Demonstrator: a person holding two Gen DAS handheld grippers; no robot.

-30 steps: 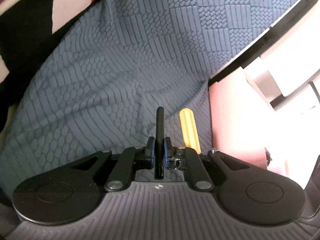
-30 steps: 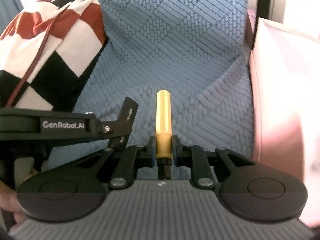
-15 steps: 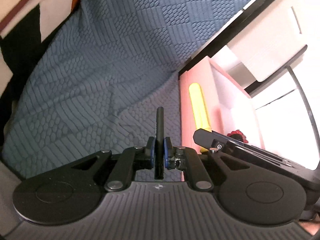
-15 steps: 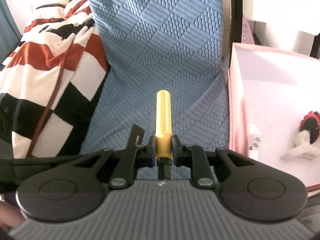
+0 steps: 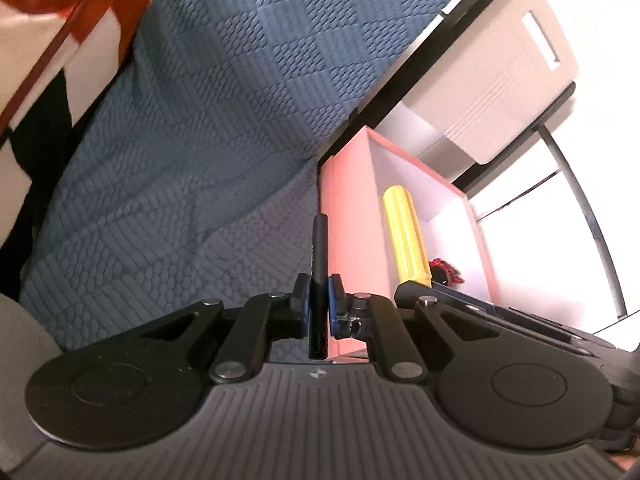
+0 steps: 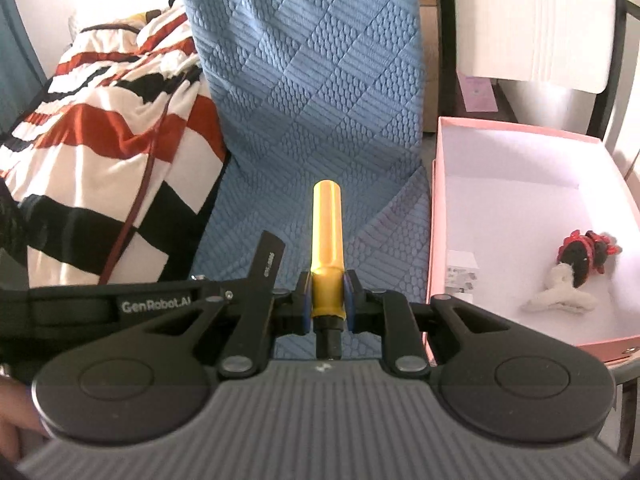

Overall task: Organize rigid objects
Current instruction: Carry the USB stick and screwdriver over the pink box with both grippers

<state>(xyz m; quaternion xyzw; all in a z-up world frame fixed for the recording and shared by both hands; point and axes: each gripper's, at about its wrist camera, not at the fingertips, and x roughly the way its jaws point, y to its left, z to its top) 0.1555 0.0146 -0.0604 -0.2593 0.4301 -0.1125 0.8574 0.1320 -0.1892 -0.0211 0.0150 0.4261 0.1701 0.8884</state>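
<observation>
My left gripper (image 5: 319,300) is shut on a thin black stick-like object (image 5: 319,248) that points forward, held above the blue quilted cover. My right gripper (image 6: 328,296) is shut on a yellow cylinder (image 6: 327,232) with a black stub at its near end. The yellow cylinder also shows in the left wrist view (image 5: 406,236), in front of the open pink box (image 5: 352,216). In the right wrist view the pink box (image 6: 434,216) lies to the right of the gripper, and the left gripper's black object (image 6: 267,260) shows just left of the yellow cylinder.
Inside the pink box lie a red-and-black fuzzy item with a white clip (image 6: 568,276) and a small white cube (image 6: 462,272). A red, white and black striped blanket (image 6: 100,152) lies left. A white chair with black frame (image 6: 536,20) stands behind the box.
Both grippers have risen and shifted right toward the pink box, each still holding its object. More of the box's inside shows now.
</observation>
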